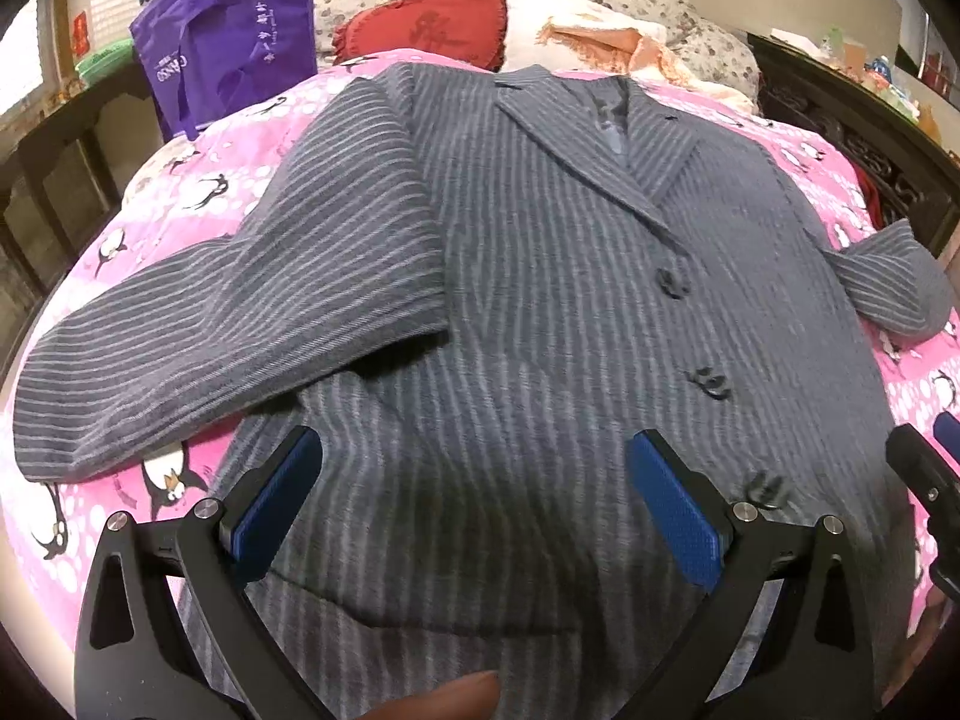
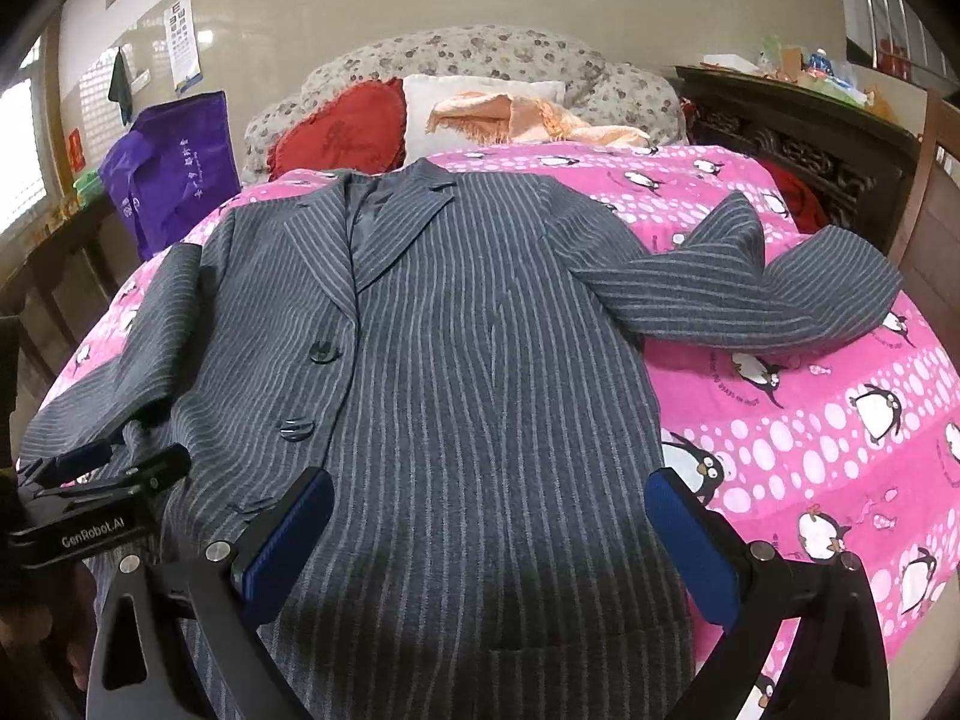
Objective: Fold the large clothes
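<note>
A grey pinstriped suit jacket (image 1: 540, 276) lies face up and buttoned on a pink penguin bedspread (image 1: 90, 276), collar away from me; it also shows in the right wrist view (image 2: 480, 330). Its left sleeve (image 1: 228, 324) is folded out to the left, the other sleeve (image 2: 750, 294) lies out to the right. My left gripper (image 1: 474, 492) is open and empty above the jacket's lower left front. My right gripper (image 2: 489, 534) is open and empty above the lower right front. The left gripper shows at the left edge of the right wrist view (image 2: 102, 480).
A purple bag (image 1: 228, 36) stands at the bed's far left. A red cushion (image 1: 420, 24), a white pillow (image 2: 480, 102) with orange cloth and a floral bolster (image 2: 480, 54) lie at the head. A dark carved wooden cabinet (image 2: 798, 138) stands on the right.
</note>
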